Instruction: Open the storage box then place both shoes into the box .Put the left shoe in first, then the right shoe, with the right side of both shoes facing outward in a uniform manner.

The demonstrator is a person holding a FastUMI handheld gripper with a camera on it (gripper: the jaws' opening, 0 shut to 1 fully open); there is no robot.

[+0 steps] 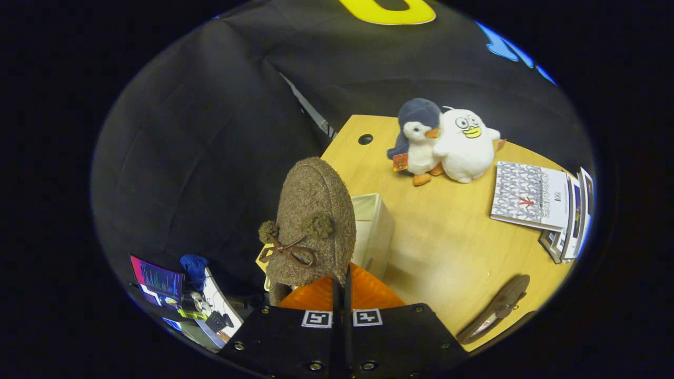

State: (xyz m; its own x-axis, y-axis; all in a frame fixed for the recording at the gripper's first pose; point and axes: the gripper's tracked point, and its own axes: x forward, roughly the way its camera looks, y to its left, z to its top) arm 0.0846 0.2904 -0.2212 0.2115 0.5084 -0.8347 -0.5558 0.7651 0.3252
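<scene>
A brown fuzzy shoe (313,221) with two pom-poms and a brown bow hangs in the air just ahead of my fingers, toe pointing away from me. My gripper (341,287) is shut on the rear edge of this shoe, the fingers pressed close together. Behind the held shoe, on the wooden table (447,247), stands the open pale storage box (375,229), partly hidden by the shoe. The second brown shoe (497,308) lies on its side near the table's front edge, off to the right of my fingers.
Two plush birds, a blue penguin (418,139) and a white one (466,145), sit at the back of the table. A stack of books (547,208) lies at the right. A cable hole (365,139) is in the far corner. A screen (158,281) stands below left.
</scene>
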